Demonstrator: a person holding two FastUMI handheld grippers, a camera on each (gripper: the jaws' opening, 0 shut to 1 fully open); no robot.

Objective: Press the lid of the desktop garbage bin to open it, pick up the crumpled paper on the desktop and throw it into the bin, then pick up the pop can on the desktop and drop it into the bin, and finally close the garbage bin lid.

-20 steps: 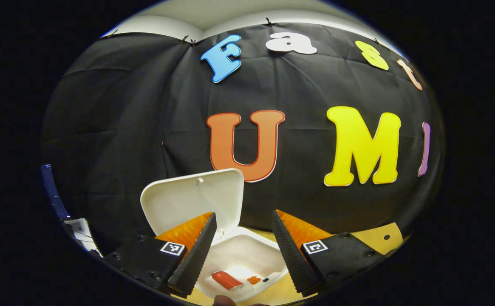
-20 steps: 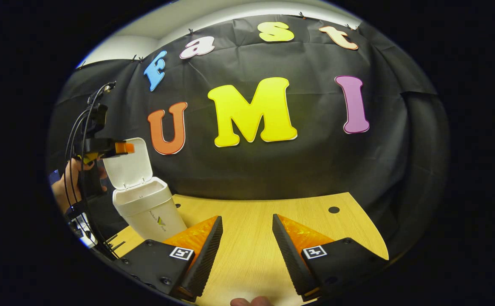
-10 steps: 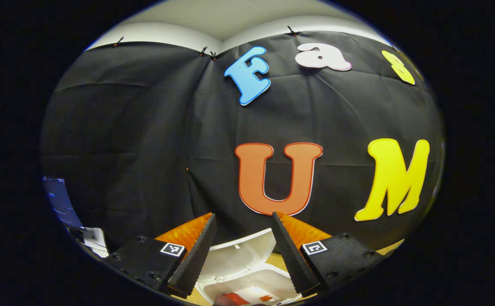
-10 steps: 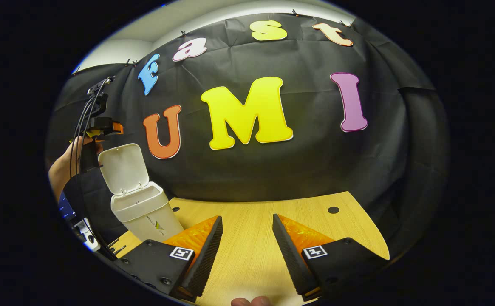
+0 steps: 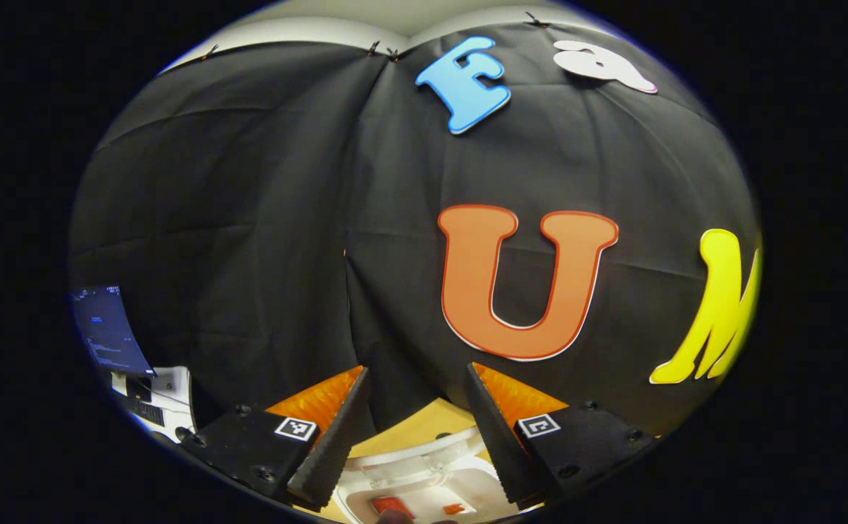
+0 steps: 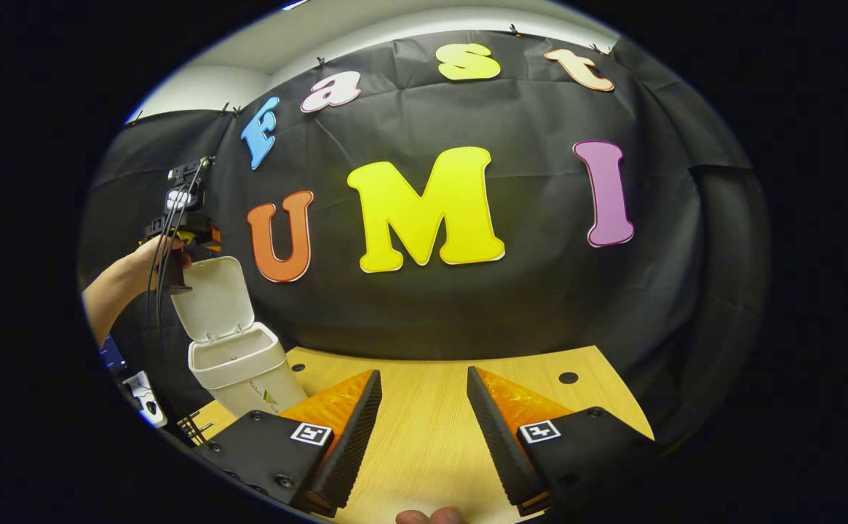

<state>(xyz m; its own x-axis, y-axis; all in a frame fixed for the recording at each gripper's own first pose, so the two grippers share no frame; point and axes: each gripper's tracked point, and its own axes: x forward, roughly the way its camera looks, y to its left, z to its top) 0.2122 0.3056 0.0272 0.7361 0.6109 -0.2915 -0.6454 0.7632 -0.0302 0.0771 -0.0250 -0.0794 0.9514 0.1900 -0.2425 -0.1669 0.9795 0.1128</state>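
Spreading apart with nothing between them, the fingers of the left gripper (image 5: 415, 429) hover above the open garbage bin (image 5: 424, 484), whose white rim and inside are cut off at the bottom of the left gripper view. A red shape, probably the pop can (image 5: 392, 506), lies in the bin, mostly cropped; a small orange scrap beside it is too small to identify, and the crumpled paper cannot be made out. In the right gripper view, the right gripper (image 6: 418, 426) holds its fingers spread and empty over the bare wooden table (image 6: 431, 437), well apart from the bin (image 6: 238, 367). The lid (image 6: 214, 298) stands raised, and a hand (image 6: 148, 258) holds the left gripper (image 6: 189, 236) just above it, its fingers hard to make out.
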